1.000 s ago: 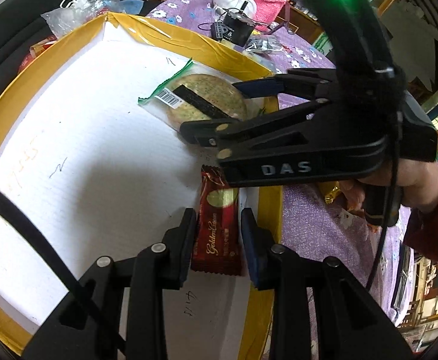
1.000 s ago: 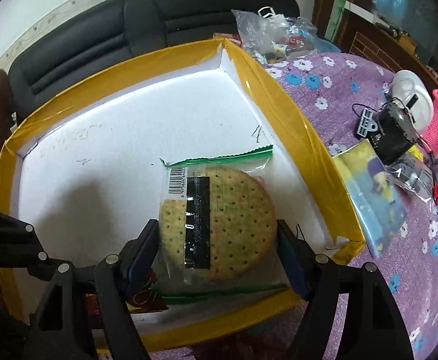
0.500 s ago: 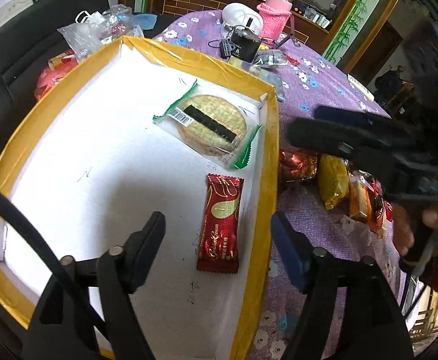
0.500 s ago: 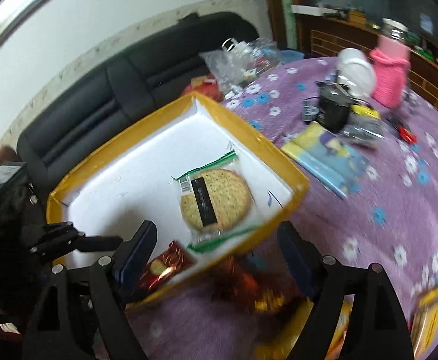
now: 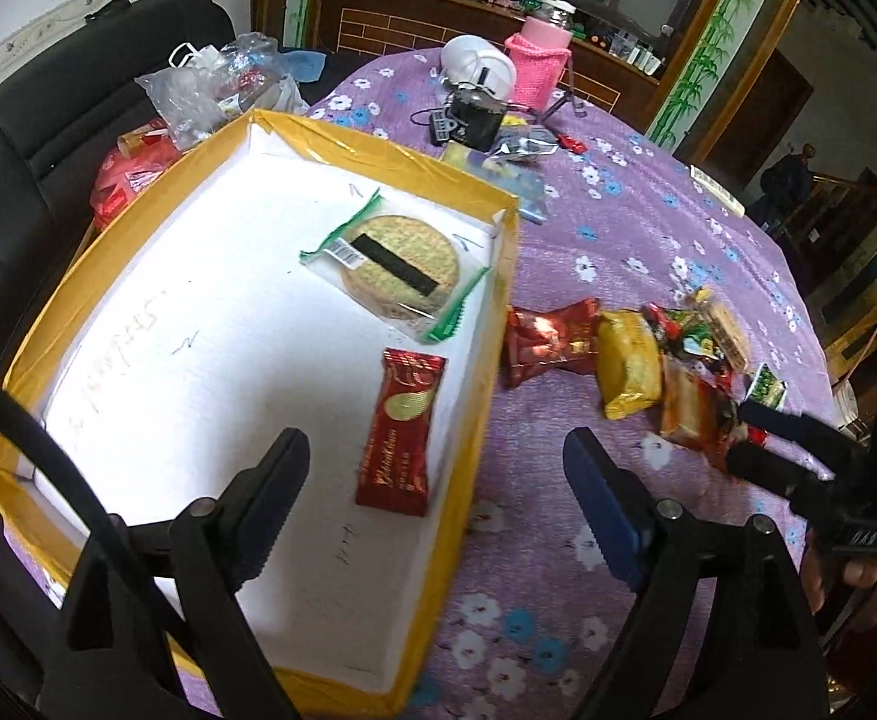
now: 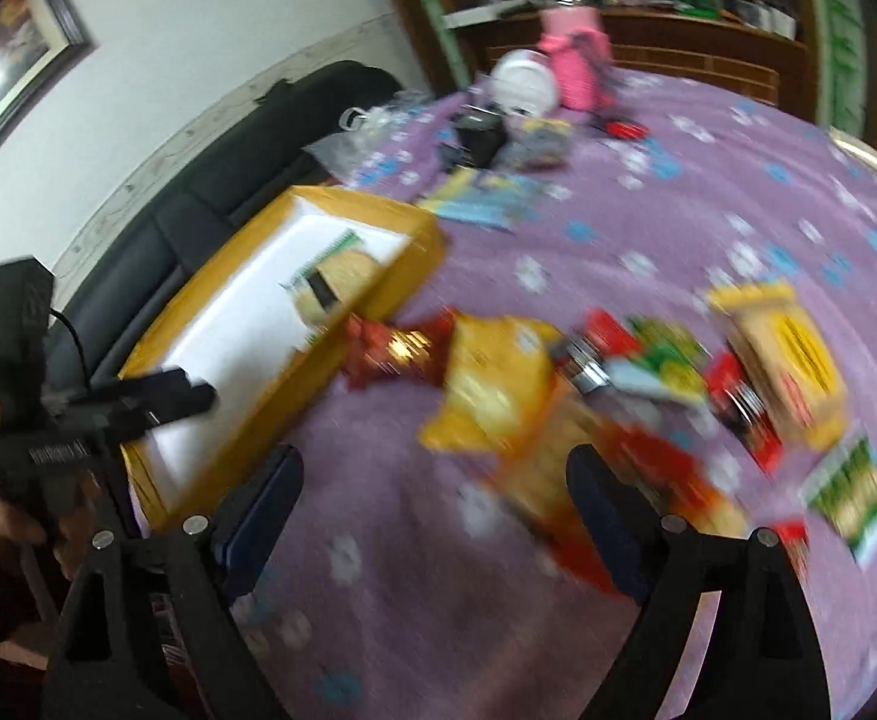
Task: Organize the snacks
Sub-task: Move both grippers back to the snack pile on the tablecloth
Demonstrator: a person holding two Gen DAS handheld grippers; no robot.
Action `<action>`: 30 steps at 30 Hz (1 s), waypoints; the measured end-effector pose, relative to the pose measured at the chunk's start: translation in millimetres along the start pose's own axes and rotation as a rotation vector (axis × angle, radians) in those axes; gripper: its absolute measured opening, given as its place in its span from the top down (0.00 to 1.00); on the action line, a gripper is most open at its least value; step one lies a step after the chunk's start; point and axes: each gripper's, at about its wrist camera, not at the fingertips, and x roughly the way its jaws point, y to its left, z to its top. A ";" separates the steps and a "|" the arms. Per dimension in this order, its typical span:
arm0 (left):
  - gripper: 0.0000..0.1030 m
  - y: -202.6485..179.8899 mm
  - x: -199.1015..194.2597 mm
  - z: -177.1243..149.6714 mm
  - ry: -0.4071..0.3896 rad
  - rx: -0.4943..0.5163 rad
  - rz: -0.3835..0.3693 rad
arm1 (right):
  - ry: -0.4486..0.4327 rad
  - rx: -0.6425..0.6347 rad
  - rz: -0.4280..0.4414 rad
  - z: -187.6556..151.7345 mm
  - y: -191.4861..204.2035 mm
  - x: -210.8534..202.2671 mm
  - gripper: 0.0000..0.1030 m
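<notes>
1. Our left gripper has just been opening; its jaws now stand wide, nothing between the pads, above the red wafer bar.
2. The red wafer bar lies flat in the yellow-rimmed box, by its right wall. The round cracker pack lies in the far right corner.
3. Our right gripper has also been opening, empty, over the purple cloth.
4. Loose snack pile sits on the cloth, right of the box; that view is blurred.
</notes>
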 end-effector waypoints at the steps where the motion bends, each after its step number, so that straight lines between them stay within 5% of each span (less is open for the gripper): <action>1: 0.15 -3.7 -1.2 -1.6 -0.002 0.000 0.000 | 0.001 0.010 -0.011 -4.9 -4.3 -3.4 0.13; 15: 0.14 -68.0 7.3 -13.9 0.019 0.081 -0.046 | 0.010 0.082 -0.096 -34.0 -44.6 -24.2 0.14; 17: 0.14 -78.9 11.7 -13.6 0.021 0.097 -0.043 | -0.003 0.111 -0.090 -29.0 -46.3 -22.4 0.20; 19: 0.14 -86.3 14.1 -13.6 0.017 0.104 -0.037 | 0.003 0.128 -0.076 -23.9 -43.7 -16.4 0.37; 23: 0.14 -92.5 19.2 -10.8 0.018 0.104 -0.020 | 0.006 0.198 -0.066 -15.2 -46.0 -3.1 0.41; 30: 0.15 -100.2 46.9 14.0 0.065 0.068 0.010 | 0.008 0.160 -0.185 -0.2 -41.3 11.5 0.58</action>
